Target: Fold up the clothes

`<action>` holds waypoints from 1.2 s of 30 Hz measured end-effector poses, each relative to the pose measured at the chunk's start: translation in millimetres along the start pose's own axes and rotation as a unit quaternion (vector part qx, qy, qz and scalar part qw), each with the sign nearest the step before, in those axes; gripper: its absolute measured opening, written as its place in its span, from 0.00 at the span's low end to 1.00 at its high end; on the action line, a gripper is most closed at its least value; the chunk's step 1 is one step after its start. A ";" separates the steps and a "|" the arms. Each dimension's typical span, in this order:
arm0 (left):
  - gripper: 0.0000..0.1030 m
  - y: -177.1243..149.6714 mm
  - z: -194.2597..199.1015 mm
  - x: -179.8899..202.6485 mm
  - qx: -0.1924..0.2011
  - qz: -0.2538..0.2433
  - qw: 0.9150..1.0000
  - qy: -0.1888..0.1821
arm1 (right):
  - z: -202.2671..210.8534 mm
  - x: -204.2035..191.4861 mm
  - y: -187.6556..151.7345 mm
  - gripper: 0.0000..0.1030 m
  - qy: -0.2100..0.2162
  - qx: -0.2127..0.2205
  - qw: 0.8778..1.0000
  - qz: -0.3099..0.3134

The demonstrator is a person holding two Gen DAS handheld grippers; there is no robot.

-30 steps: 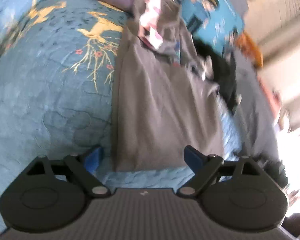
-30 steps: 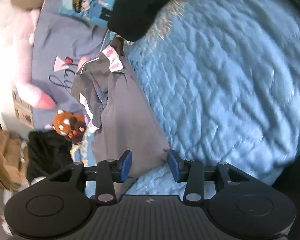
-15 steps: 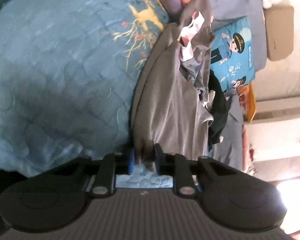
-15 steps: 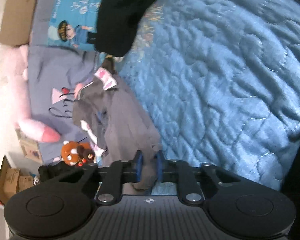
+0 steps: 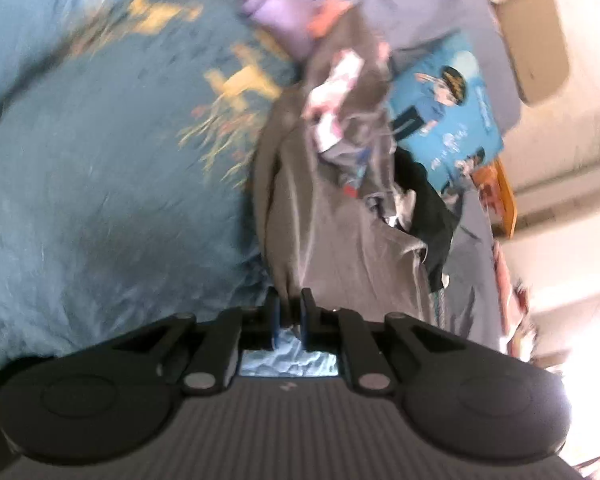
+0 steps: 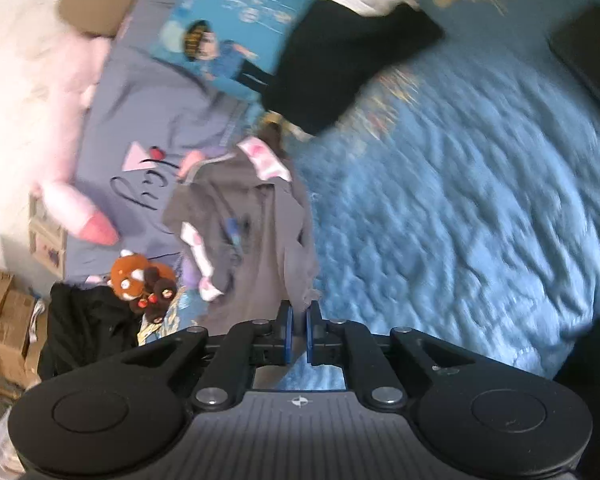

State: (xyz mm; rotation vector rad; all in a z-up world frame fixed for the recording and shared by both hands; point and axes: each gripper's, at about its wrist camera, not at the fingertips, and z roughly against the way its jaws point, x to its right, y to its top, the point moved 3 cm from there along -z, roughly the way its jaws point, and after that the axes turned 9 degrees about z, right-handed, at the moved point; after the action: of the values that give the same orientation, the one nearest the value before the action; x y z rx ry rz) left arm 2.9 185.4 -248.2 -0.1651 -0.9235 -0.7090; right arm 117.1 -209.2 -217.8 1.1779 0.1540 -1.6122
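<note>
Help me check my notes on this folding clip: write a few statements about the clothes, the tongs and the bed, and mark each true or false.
1. The left tongs pinch the edge of the grey garment. True; they are closing on it.
2. The right tongs hang open with nothing between them. False: they are shut on a corner of the same grey garment.
3. The bed has a blue quilt. True.
4. The grey garment is folded into a neat square. False: it lies long and bunched, rumpled at the far end.
5. An orange plush toy lies by the grey garment. True.
</note>
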 end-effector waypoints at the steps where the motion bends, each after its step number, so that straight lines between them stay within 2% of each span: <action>1: 0.09 -1.1 5.9 9.1 0.004 -0.017 1.000 0.004 | 5.6 -5.5 2.0 0.06 -0.002 0.003 1.000 0.013; 5: 0.09 -17.6 20.7 26.5 0.000 -0.050 0.998 0.025 | 20.6 -2.4 -0.9 0.06 -0.018 -0.016 1.000 0.012; 8: 0.09 -34.8 21.4 10.3 -0.033 -0.028 0.998 0.053 | 24.9 18.2 -15.4 0.06 -0.057 -0.043 0.997 0.001; 10: 0.01 -49.4 25.0 -1.7 -0.044 -0.031 0.995 0.088 | 28.8 31.9 -26.0 0.06 -0.079 -0.062 0.995 -0.009; 11: 0.01 -55.9 27.2 -6.1 -0.049 -0.033 0.993 0.098 | 31.2 36.8 -30.9 0.05 -0.085 -0.071 0.994 -0.011; 15: 0.01 -71.5 37.2 -18.5 -0.066 -0.029 0.992 0.105 | 39.9 48.6 -43.9 0.00 -0.117 -0.094 0.989 -0.005; 17: 0.01 -70.6 42.7 -19.6 -0.059 -0.030 0.992 0.104 | 45.0 55.1 -42.8 0.00 -0.125 -0.087 0.988 -0.010; 20: 0.01 -61.6 51.5 -16.0 -0.046 -0.045 0.994 0.090 | 51.7 60.6 -36.7 0.01 -0.109 -0.068 0.991 -0.023; 24: 0.23 -54.3 48.7 8.9 -0.033 -0.110 0.990 0.077 | 52.6 50.4 -25.7 0.10 -0.096 -0.056 0.994 0.021; 26: 0.23 -48.6 43.2 21.3 -0.029 -0.131 0.988 0.069 | 47.2 43.6 -15.6 0.15 -0.088 -0.046 0.994 0.048; 27: 0.26 -45.7 40.1 28.1 -0.029 -0.141 0.988 0.064 | 42.5 39.9 -8.2 0.19 -0.086 -0.037 0.993 0.065; 28: 0.28 -43.0 36.8 34.9 -0.028 -0.151 0.986 0.059 | 37.1 35.7 0.0 0.29 -0.086 -0.027 0.992 0.084; 29: 0.29 -41.0 32.2 42.2 -0.027 -0.162 0.985 0.058 | 30.2 30.8 8.5 0.34 -0.086 -0.020 0.990 0.108; 30: 0.35 -38.2 29.4 48.8 -0.029 -0.175 0.982 0.059 | 22.3 25.4 17.3 0.35 -0.086 -0.014 0.987 0.135; 32: 0.48 -33.8 19.4 61.8 -0.028 -0.206 0.975 0.075 | 2.9 14.5 31.8 0.36 -0.084 -0.019 0.975 0.203; 33: 0.59 -32.5 14.9 68.7 -0.024 -0.230 0.969 0.086 | -8.2 8.8 37.7 0.36 -0.083 -0.030 0.966 0.243; 34: 0.69 -32.0 11.2 74.8 -0.021 -0.255 0.962 0.098 | -18.4 3.8 42.4 0.36 -0.080 -0.042 0.955 0.281; 36: 0.82 -32.5 3.5 89.6 -0.016 -0.320 0.939 0.124 | -35.9 -6.0 47.3 0.36 -0.077 -0.067 0.928 0.358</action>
State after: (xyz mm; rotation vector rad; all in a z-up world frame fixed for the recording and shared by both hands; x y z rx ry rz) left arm 15.7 118.2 -181.7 0.2079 -0.7161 -1.3167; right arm 175.9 -202.2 -210.2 0.8536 -0.2447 -1.0156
